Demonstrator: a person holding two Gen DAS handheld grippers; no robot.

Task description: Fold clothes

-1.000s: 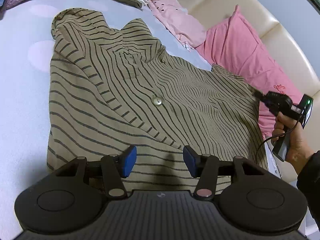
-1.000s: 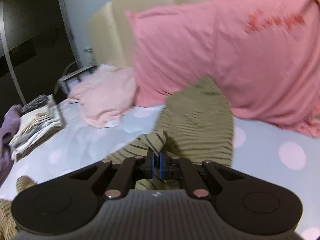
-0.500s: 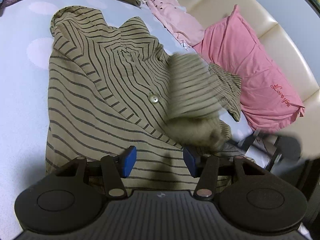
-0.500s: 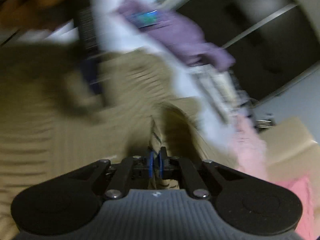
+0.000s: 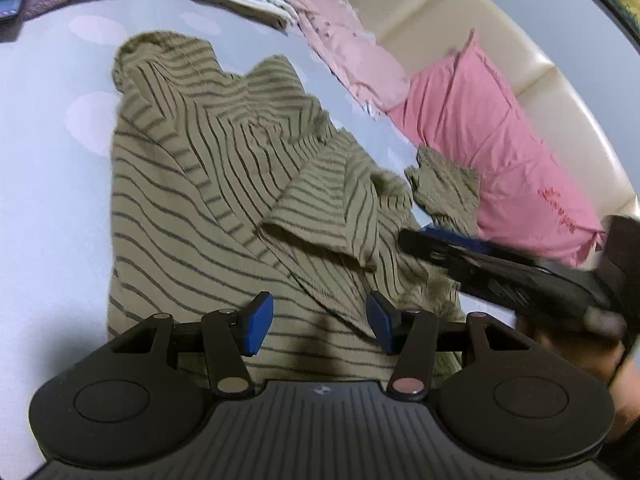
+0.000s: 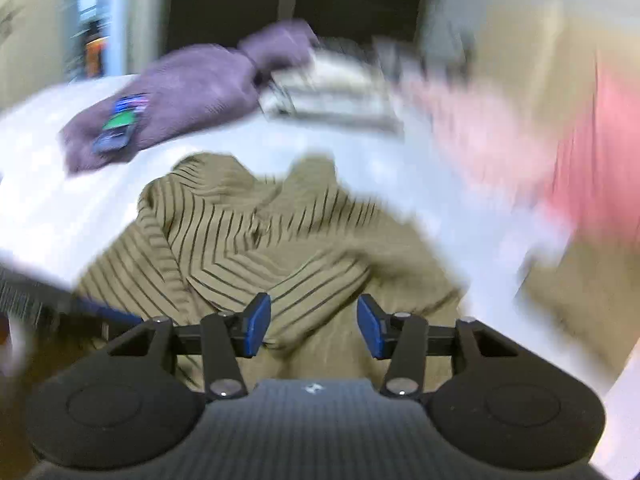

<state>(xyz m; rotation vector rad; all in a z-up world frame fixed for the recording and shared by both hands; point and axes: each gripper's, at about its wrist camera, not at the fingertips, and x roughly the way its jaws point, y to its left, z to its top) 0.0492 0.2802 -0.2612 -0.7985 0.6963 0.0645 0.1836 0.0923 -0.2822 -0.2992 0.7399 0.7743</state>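
The left gripper [image 5: 320, 322] is hovering with jaws spread over the near hem of the olive striped top [image 5: 192, 208], gripping nothing. The right gripper [image 6: 313, 326], jaws just opening, is letting go of the sleeve [image 5: 320, 216], which is lying folded across the top's middle. The top is sprawling, apparently rumpled, on the bed [image 5: 48, 160], toward its pink pillow [image 5: 500, 152] edge.

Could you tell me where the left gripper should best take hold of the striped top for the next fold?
Probably the striped top at its near hem, directly ahead of the open left gripper; come in low from the near side, since that edge lies flat and uncovered.
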